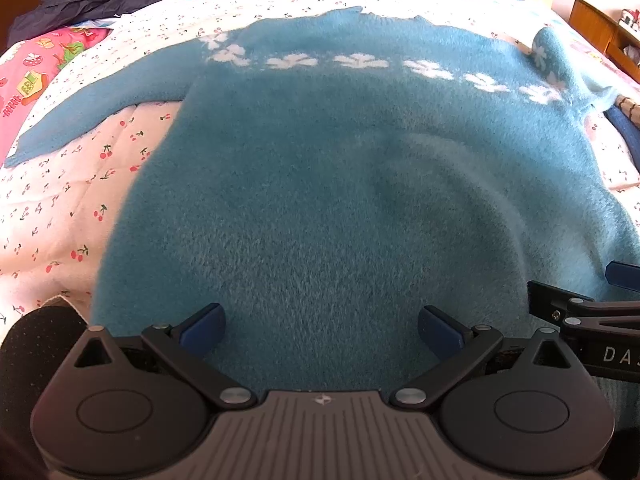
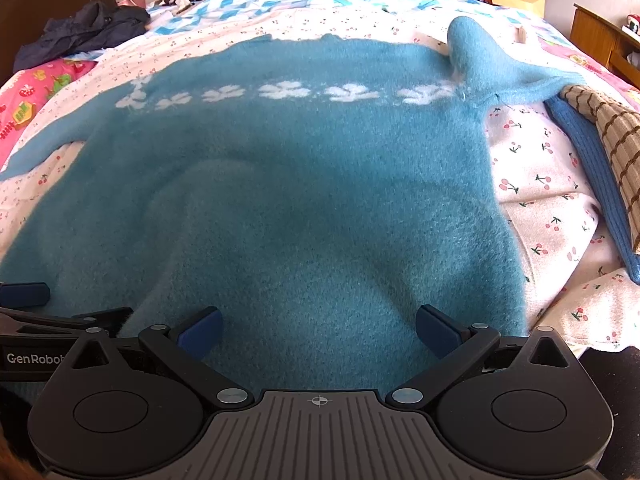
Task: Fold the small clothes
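A bed covered in a white quilt printed with small red cherries (image 2: 544, 208) fills both views. Spread flat across it lies a fluffy teal-blue knitted sweater (image 1: 320, 184) with a band of white flower shapes (image 2: 284, 91) across its chest. Its hem is nearest the cameras. One sleeve stretches out flat to the left; the other is bunched up at the right shoulder.

The left gripper (image 1: 320, 334) hovers low over the hem, its blue-padded fingers spread wide and holding nothing. The right gripper (image 2: 318, 332) sits just beside it in the same pose, fingers likewise wide apart and empty, near the hem's right corner.

At the right edge of the bed lies a brown checked cloth (image 2: 616, 140) on top of a darker blue ribbed knit (image 2: 588, 176). A dark navy jacket (image 1: 88, 0) is heaped at the far left corner, beside a pink patterned pillow (image 1: 36, 76). A blue-and-white patterned blanket (image 2: 256, 0) crosses the far end, and wooden furniture (image 2: 592, 36) stands beyond.
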Demonstrator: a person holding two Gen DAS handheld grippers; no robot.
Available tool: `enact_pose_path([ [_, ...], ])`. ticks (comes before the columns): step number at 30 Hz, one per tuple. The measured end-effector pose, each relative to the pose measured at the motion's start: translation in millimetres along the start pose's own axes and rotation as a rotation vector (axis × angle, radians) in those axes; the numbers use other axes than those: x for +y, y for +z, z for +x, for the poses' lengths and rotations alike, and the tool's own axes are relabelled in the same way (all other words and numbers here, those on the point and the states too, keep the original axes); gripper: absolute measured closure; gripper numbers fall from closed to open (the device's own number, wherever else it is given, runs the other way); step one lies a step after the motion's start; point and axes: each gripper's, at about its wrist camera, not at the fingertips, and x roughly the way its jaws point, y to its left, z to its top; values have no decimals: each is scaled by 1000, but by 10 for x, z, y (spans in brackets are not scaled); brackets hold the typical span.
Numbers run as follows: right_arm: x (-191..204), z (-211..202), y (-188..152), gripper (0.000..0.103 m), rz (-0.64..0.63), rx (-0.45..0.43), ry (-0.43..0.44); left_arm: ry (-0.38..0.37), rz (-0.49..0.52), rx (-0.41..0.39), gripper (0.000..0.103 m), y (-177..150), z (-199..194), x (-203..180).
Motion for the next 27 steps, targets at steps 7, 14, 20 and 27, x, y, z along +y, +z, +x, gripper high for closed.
enact_pose_path([
  [7,1,20,-5,0,1,5,-1,11,14,15,0,-7,46,-20],
  [14,4,46,-17,0,-3,8,-2,18,24,26,0,-23,89,-34],
  [20,1,52,-19,0,-3,9,-1,13,24,42,0,-21,119,-35],
  [27,4,50,-23,0,-2,6,-2,14,24,48,0,-5,140,-41],
])
